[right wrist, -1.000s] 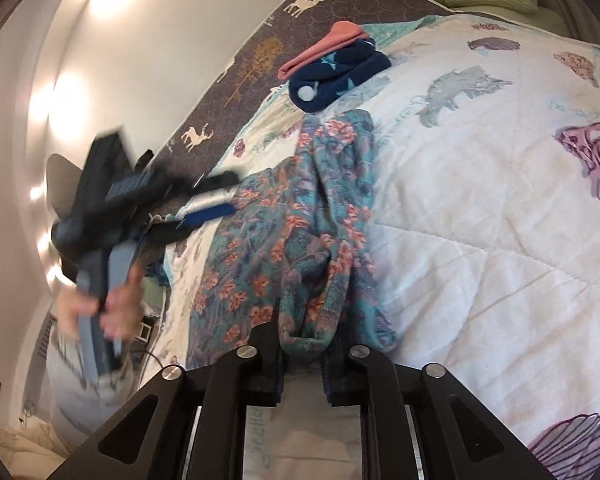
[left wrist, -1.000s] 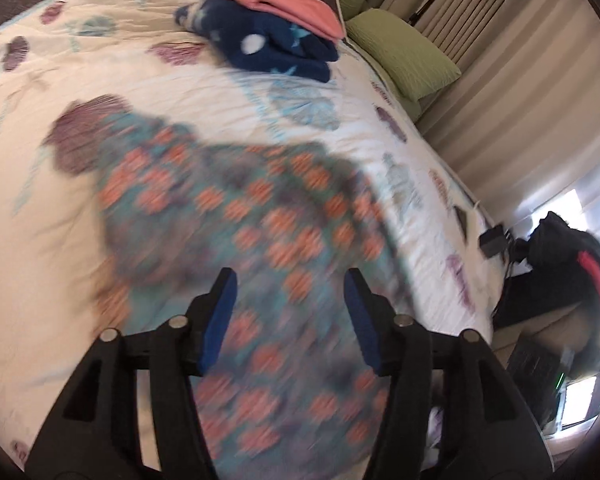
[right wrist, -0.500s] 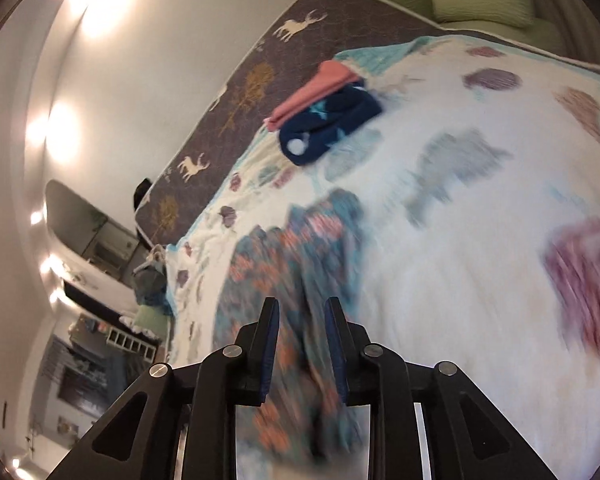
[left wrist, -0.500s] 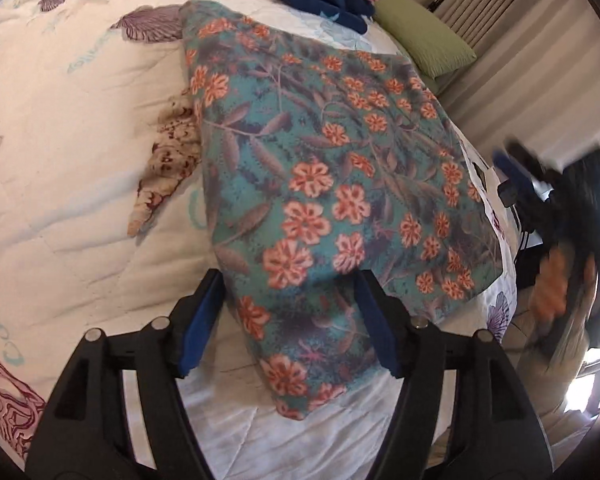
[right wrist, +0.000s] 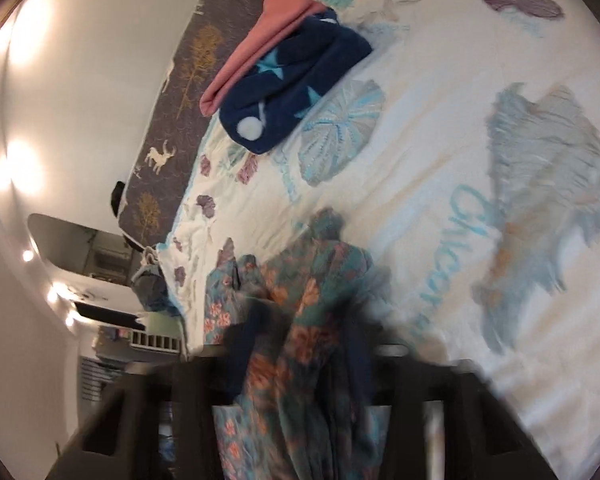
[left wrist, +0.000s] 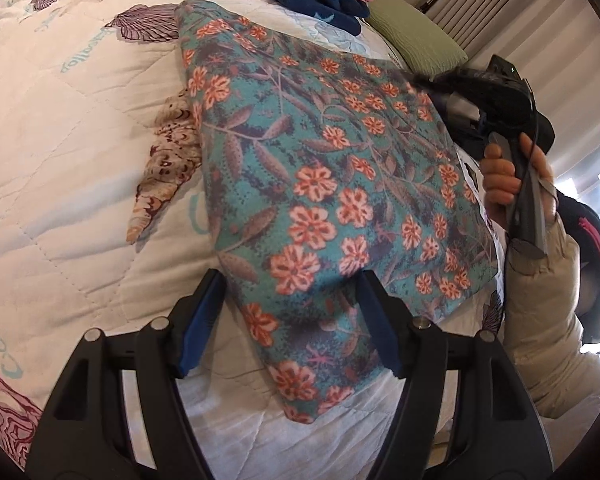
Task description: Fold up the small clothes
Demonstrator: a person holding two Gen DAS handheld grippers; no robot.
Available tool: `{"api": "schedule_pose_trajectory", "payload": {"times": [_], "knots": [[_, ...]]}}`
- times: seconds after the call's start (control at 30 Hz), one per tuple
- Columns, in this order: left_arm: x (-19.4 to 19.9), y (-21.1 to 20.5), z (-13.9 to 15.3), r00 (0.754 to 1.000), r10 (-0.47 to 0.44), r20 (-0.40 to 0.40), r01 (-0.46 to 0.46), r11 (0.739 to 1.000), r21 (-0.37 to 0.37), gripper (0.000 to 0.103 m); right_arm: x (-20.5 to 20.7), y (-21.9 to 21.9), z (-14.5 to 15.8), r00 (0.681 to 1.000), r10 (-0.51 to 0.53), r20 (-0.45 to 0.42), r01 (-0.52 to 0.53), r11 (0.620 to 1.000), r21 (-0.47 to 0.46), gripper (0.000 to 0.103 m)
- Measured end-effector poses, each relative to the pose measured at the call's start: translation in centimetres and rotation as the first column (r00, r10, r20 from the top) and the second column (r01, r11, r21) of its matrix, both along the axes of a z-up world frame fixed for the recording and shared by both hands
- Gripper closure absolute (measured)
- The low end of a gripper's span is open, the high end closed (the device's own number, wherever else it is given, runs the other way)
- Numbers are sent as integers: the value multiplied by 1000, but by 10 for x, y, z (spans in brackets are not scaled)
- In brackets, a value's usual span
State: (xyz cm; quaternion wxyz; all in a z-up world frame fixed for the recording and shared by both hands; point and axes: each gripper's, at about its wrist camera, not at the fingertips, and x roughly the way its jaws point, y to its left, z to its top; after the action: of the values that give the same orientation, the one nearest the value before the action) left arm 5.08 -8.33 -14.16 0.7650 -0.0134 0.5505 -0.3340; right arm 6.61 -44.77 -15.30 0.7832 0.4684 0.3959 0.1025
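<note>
1. Floral garment, teal w/ orange flowers, lies spread mostly flat on the bed quilt, one corner pointing toward the left wrist cam.
2. Left claw: released; blue pads stand wide on either side of that near corner, fabric between them but not pinched. Its jaws have just been opening.
3. Right claw: blurred in its own cam; bunched floral cloth runs between the fingers. Jaws have just been closing and are clenched on the floral garment.
4. From the left cam, the right claw sits at the garment's far right edge, held by a hand in a pale sleeve.
5. Folded navy star garment and pink garment are stacked near the quilt's far end, well apart from the floral piece.
6. Green pillow just beyond the stack.
</note>
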Motion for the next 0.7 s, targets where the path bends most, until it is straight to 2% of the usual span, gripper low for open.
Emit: {"api": "schedule_pose_trajectory", "payload": {"times": [0.03, 0.17, 0.2, 0.27, 0.33, 0.37, 0.4, 0.43, 0.47, 0.5, 0.6, 0.7], "knots": [[0, 1, 0, 1000, 2, -3, -2, 1000, -6, 34, 1, 1, 5, 1000, 1, 19, -1, 1000, -28, 100], [-1, 5, 2, 1000, 15, -11, -16, 1000, -23, 34, -11, 15, 65, 974, 19, 225, 34, 973, -228, 100], [0, 6, 2, 1000, 18, -14, -19, 1000, -24, 34, -11, 19, 75, 973, 24, 230, 44, 958, -284, 100], [2, 9, 6, 999, 32, -6, -32, 999, -18, 34, 0, 23, 80, 987, 13, 160, 54, 914, -402, 97], [2, 11, 10, 999, 43, 13, -43, 999, -8, 34, 14, 19, 59, 998, -60, -8, 48, 855, -516, 90], [2, 13, 12, 999, 49, 23, -49, 999, -5, 34, 15, 16, 49, 994, -91, -60, 45, 842, -538, 89], [2, 17, 15, 998, 58, 34, -58, 998, -7, 34, 13, 12, 39, 991, -101, -90, 38, 849, -528, 89], [3, 20, 17, 997, 65, 37, -65, 998, -11, 33, 8, 9, 32, 991, -97, -92, 40, 874, -485, 89], [3, 24, 21, 996, 75, 40, -74, 997, -18, 34, -2, 3, 26, 993, -95, -73, 57, 910, -410, 89], [3, 26, 24, 996, 80, 46, -79, 997, -21, 33, -11, 0, 25, 994, -95, -56, 67, 924, -376, 89], [2, 25, 38, 994, 73, 78, -70, 997, -44, 34, -39, 8, 41, 999, -48, 26, 54, 927, -370, 89], [-3, 20, 49, 994, 49, 95, -40, 994, -98, 34, -64, 43, 67, 987, 89, 132, -38, 936, -350, 89]]}}
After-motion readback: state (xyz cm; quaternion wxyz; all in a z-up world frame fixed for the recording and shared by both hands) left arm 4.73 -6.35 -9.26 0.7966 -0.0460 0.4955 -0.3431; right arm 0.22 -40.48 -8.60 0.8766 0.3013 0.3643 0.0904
